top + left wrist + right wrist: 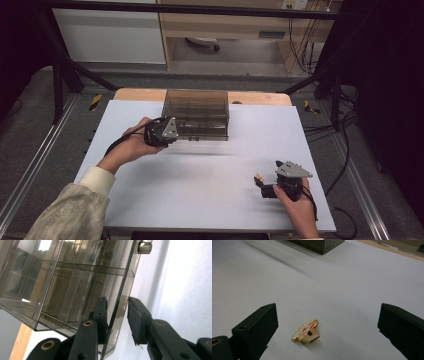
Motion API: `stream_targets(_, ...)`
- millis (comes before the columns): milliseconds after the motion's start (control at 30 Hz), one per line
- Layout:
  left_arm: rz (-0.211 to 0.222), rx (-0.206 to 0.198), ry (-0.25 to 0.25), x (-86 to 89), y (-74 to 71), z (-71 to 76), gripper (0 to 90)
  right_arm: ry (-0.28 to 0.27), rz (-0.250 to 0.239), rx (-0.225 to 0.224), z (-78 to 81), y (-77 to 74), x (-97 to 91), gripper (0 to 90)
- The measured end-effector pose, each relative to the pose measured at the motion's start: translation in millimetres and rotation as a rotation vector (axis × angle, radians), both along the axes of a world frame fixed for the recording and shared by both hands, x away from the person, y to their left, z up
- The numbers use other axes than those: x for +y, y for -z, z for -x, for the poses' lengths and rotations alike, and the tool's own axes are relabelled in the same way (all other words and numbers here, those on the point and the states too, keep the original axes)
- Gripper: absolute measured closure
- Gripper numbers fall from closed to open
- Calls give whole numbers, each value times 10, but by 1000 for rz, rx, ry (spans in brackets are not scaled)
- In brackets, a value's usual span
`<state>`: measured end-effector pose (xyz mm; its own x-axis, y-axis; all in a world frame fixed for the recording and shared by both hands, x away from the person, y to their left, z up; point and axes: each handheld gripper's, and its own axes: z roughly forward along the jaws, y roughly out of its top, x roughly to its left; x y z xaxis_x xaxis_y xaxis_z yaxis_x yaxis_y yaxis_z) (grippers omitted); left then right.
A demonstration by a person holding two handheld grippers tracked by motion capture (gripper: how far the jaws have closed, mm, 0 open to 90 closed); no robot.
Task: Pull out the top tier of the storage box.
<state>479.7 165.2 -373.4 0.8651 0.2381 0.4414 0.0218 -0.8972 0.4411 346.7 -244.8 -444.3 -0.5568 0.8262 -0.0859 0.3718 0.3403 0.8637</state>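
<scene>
Nearest the person, the right gripper [267, 186] rests low on the white table sheet [200, 180], its jaws spread wide with nothing gripped. A small gold-and-pink hair clip [306, 331] lies flat on the sheet between them, nearer one jaw and touching neither. Farther off, the left gripper [172, 131] reaches the smoky transparent plastic drawer box [197, 114] at the sheet's far edge. Its jaws straddle a thin front panel [117, 315] of the box: one pad lies against the panel, the other stands just clear.
</scene>
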Motion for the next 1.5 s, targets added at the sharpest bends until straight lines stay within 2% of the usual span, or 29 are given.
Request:
stream_targets(400, 4, 11, 27, 7, 8, 45, 709, -6, 2, 7, 0, 4, 14, 36)
stream_targets(500, -2, 16, 11, 13, 4, 67, 713, -7, 3, 8, 0, 5, 16, 36)
stream_targets(533, 3, 13, 29, 8, 10, 57, 713, -8, 3, 7, -1, 5, 16, 36)
stream_targets(567, 3, 18, 17, 13, 9, 72, 714, -8, 4, 7, -1, 6, 17, 36)
stream_targets(1100, 27, 6, 18, 34, 26, 98, 714, -11, 8, 7, 0, 7, 24, 37)
stream_targets(1200, 75, -13, -4, 54, 25, 112, 667, -12, 7, 7, 2, 3, 26, 37)
stream_targets(1300, 180, -44, -55, 93, -1, 150, 459, -13, 2, 1, 8, -4, 35, 36)
stream_targets(1400, 261, -73, -81, 120, -29, 211, 331, -14, 1, -2, 9, -7, 41, 35)
stream_targets(1467, 314, -79, -110, 140, -49, 249, 260, -16, 2, -3, 7, -6, 46, 35)
stream_targets(1500, 314, -79, -110, 140, -49, 249, 244, -15, 2, -2, 8, -7, 49, 34)
